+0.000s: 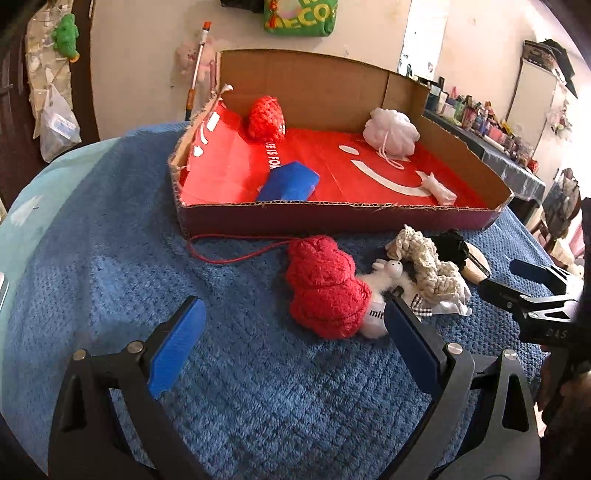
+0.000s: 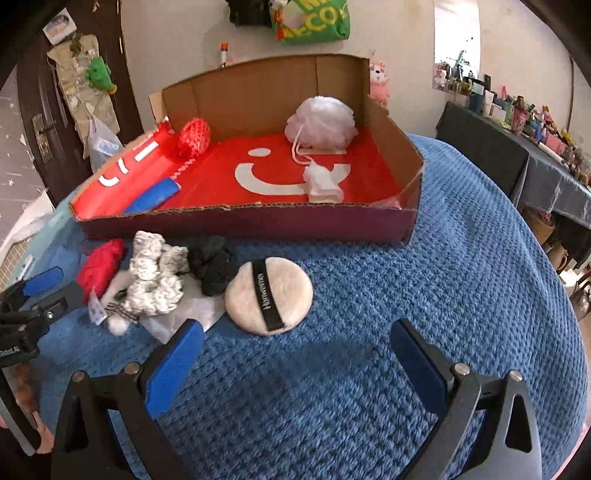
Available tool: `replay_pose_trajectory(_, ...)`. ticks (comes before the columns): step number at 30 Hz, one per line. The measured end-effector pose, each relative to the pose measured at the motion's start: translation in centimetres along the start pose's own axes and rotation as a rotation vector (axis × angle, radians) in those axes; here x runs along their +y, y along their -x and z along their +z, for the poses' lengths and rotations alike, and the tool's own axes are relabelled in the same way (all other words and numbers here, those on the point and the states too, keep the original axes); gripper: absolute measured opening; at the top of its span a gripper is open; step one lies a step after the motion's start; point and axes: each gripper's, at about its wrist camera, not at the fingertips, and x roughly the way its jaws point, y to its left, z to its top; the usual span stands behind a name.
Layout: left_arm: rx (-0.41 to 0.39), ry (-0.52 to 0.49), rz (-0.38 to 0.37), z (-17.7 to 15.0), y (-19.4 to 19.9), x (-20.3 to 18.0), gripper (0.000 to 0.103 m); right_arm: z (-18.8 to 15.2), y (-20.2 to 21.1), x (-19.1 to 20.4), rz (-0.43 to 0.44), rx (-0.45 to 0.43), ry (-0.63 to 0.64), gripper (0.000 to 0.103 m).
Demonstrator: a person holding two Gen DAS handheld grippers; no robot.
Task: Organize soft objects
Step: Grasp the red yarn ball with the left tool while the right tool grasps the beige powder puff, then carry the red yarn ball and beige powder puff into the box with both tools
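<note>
A cardboard box (image 1: 332, 216) (image 2: 243, 221) lined in red stands on the blue cloth. It holds a red knit piece (image 1: 266, 116) (image 2: 194, 137), a white mesh puff (image 1: 390, 131) (image 2: 321, 120), a blue sponge (image 1: 288, 181) (image 2: 153, 197) and a small white piece (image 1: 439, 190) (image 2: 321, 184). In front lie a red knit item (image 1: 327, 286) (image 2: 99, 264), a white plush toy (image 1: 388, 273), a cream scrunchie (image 1: 430, 264) (image 2: 155, 275), a black scrunchie (image 1: 450, 242) (image 2: 214, 264) and a round powder puff (image 2: 269, 295). My left gripper (image 1: 295, 339) is open just short of the red knit item. My right gripper (image 2: 299, 354) is open just short of the powder puff.
The blue cloth (image 1: 110, 258) (image 2: 461, 277) covers a round table. A dark side table with many small bottles (image 2: 535, 122) stands at the right. A door with hanging bags (image 1: 55, 92) is at the left. A green bag (image 2: 314, 22) hangs on the wall.
</note>
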Motion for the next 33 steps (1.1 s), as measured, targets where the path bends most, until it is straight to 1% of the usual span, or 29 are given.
replay_pose_trajectory(6,0.015,-0.042,-0.012,1.1,-1.0,-0.5,0.099,0.9,-1.0,0.0,0.013,0.035,0.014,0.099)
replay_pose_trajectory(13,0.060,-0.046,0.000,1.9,-3.0,-0.1,0.098,1.6,-2.1,-0.1,0.025,0.065,0.024,0.094)
replay_pose_trajectory(14,0.067,-0.041,-0.009,1.9,-3.3,0.0,0.096,1.7,-2.3,-0.2,0.035,0.066,0.019,0.092)
replay_pose_trajectory(15,0.075,-0.037,-0.020,1.9,-3.5,0.2,0.087,1.9,-2.4,-0.3,0.041,0.068,0.014,0.090)
replay_pose_trajectory(17,0.087,-0.032,-0.039,1.9,-3.8,0.2,0.080,2.1,-2.5,-0.3,0.048,0.063,0.011,0.085)
replay_pose_trajectory(19,0.079,-0.042,-0.054,1.9,-3.7,0.0,0.070,2.2,-2.6,-0.2,0.051,0.058,0.020,0.076)
replay_pose_trajectory(20,0.077,-0.048,-0.069,1.9,-3.6,-0.1,0.059,2.2,-2.5,-0.1,0.053,0.053,0.026,0.066)
replay_pose_trajectory(21,0.077,-0.054,-0.094,1.8,-3.6,-0.3,0.054,2.2,-2.4,0.1,0.058,0.047,0.036,0.063)
replay_pose_trajectory(22,0.078,-0.059,-0.100,1.8,-3.4,-0.5,0.049,2.1,-2.4,0.3,0.061,0.045,0.048,0.057)
replay_pose_trajectory(23,0.073,-0.067,-0.093,1.8,-3.3,-0.6,0.047,2.2,-2.4,0.5,0.064,0.044,0.056,0.054)
replay_pose_trajectory(24,0.067,-0.073,-0.090,1.7,-3.1,-0.7,0.046,2.1,-2.2,0.6,0.066,0.033,0.062,0.052)
replay_pose_trajectory(27,0.063,-0.067,-0.093,1.7,-2.6,-0.5,0.045,2.0,-1.4,0.5,0.076,0.006,0.054,0.051)
replay_pose_trajectory(30,0.052,-0.058,-0.127,1.8,-1.5,-0.3,0.045,2.1,0.0,0.4,0.081,-0.031,0.043,0.051)
replay_pose_trajectory(33,0.026,-0.072,-0.132,1.9,-0.4,-0.5,0.045,2.4,1.5,0.4,0.091,-0.066,0.038,0.051)
